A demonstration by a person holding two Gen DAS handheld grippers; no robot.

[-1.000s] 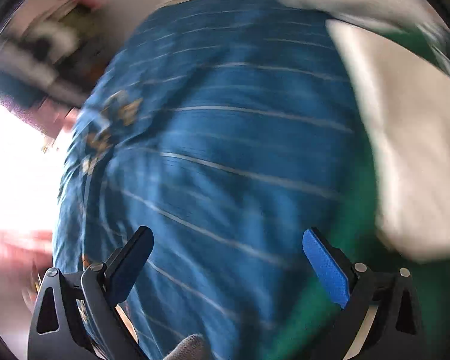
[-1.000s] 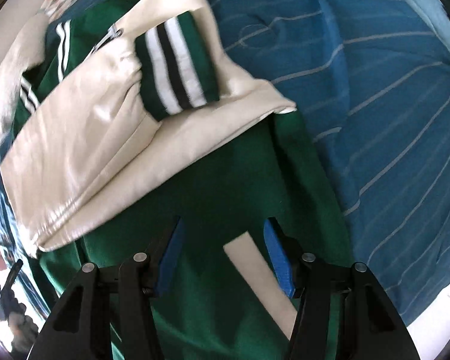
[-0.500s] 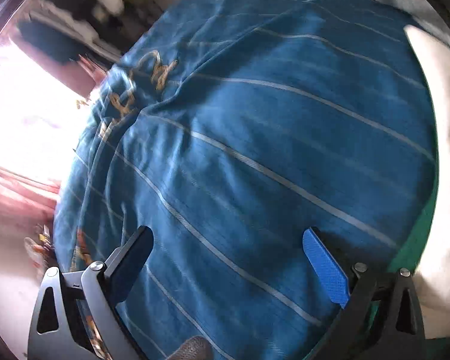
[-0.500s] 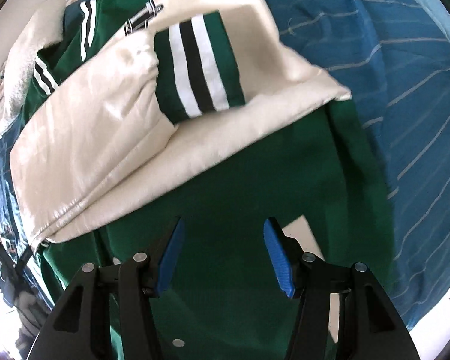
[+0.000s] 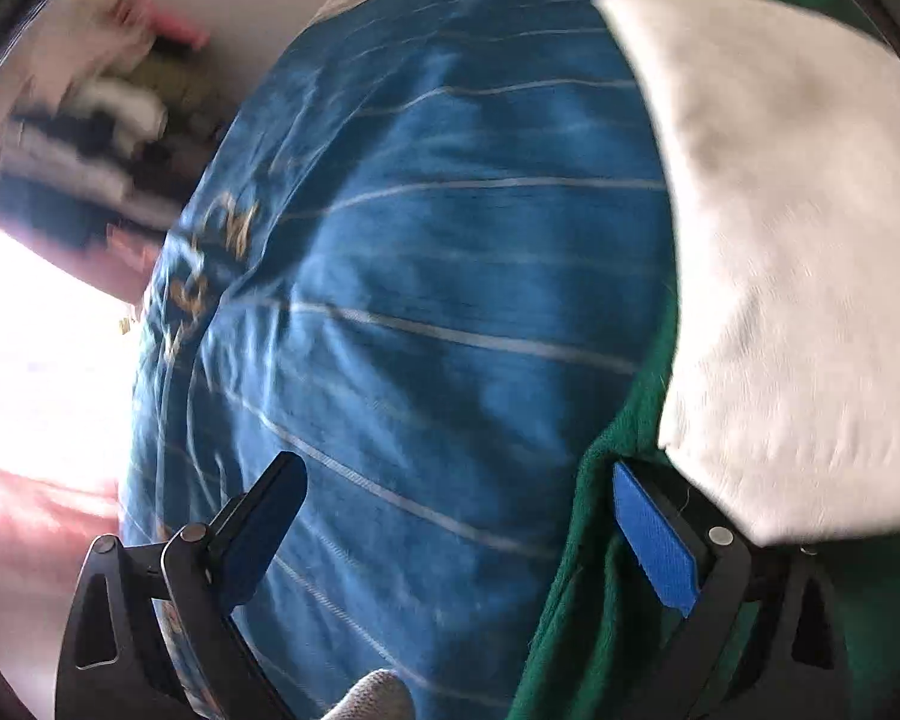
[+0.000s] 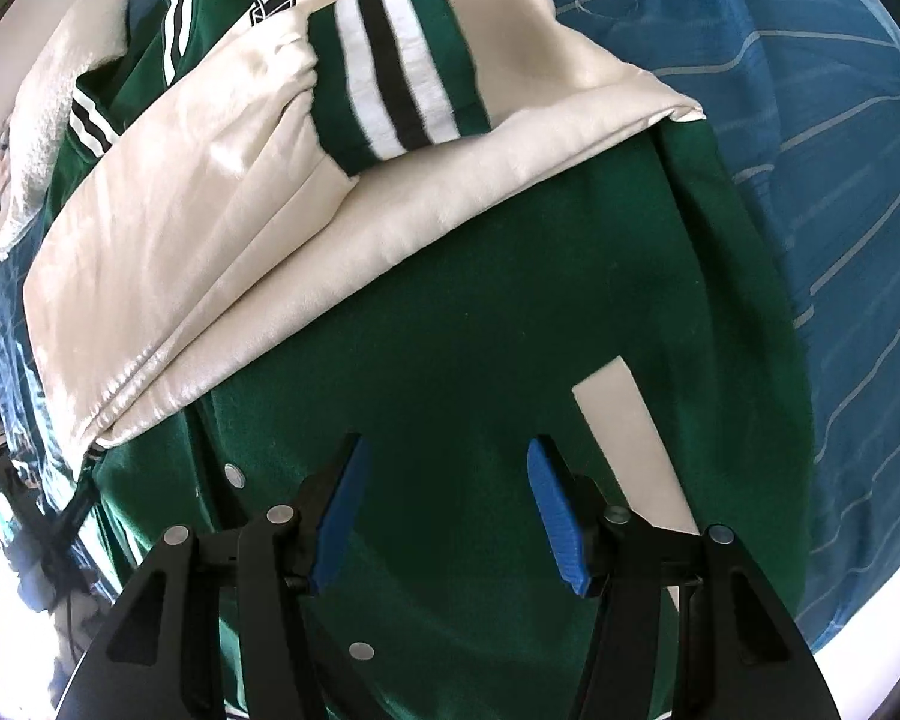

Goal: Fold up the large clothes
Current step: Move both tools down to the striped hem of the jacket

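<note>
Lying on a blue striped bedspread (image 6: 840,120), the green jacket (image 6: 510,300) shows no readable lettering; both hand-held grippers (image 5: 456,534) (image 6: 444,510) gape, holding nothing.

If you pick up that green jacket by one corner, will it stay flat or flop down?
The green jacket would probably flop: it lies in soft folds on the blue bedspread. Its cream sleeve looks shiny, so perhaps slippery. It seems thick, likely heavyish.

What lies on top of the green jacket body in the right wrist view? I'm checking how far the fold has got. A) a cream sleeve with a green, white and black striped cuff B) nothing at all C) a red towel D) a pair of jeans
A: the cream sleeve lies folded across the green jacket, and its striped cuff lies on the cream fabric.
</note>
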